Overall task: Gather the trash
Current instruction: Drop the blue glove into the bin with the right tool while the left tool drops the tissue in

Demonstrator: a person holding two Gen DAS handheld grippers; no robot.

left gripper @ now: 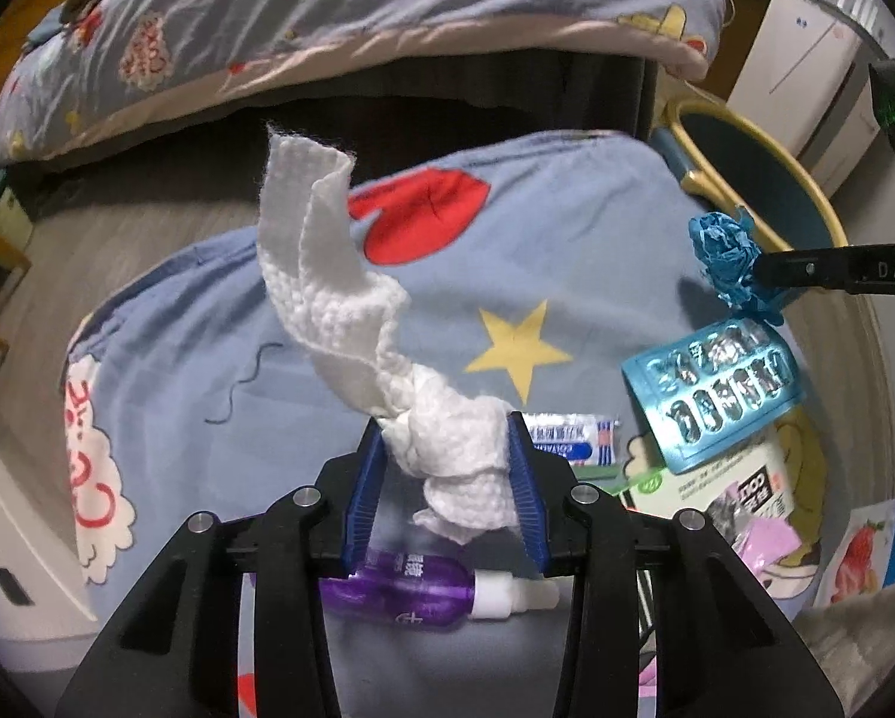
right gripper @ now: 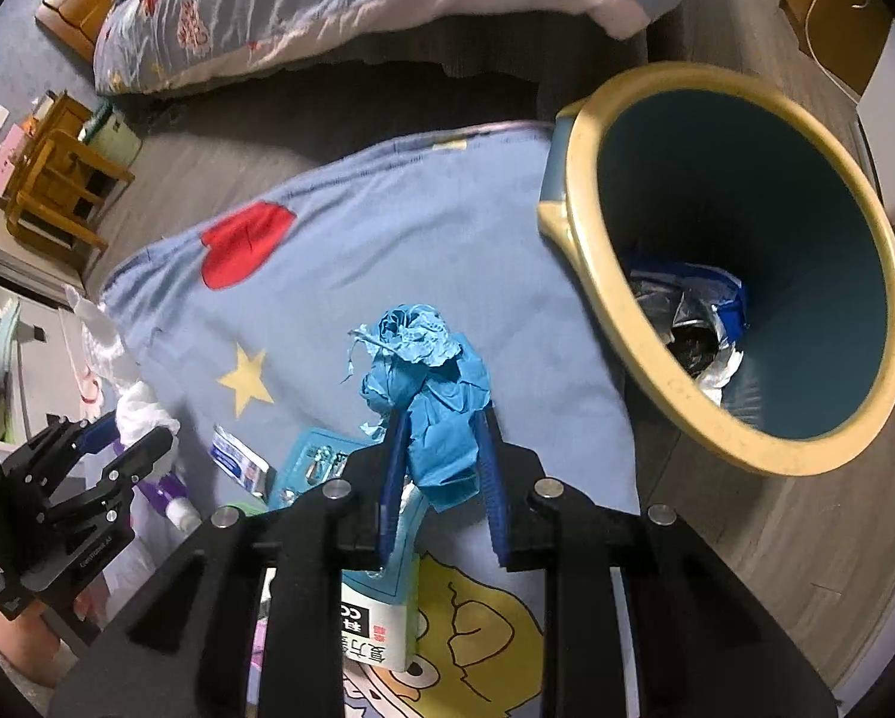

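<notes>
Black gripper (left gripper: 447,466), blue pads (left gripper: 364,496)

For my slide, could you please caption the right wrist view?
Right gripper holds crumpled blue paper above the patterned bedding, beside the trash bin.

A twisted white tissue (left gripper: 387,353) is clamped between the blue pads of the left tongs (left gripper: 447,472) above a patterned blue sheet (left gripper: 220,323). A purple bottle (left gripper: 411,592) is seen lying beneath. At the right, crumpled blue paper (left gripper: 728,263) is gripped by the right tongs (left gripper: 764,275), just above a blister pack (left gripper: 711,389), near a bin (left gripper: 764,179).
</notes>
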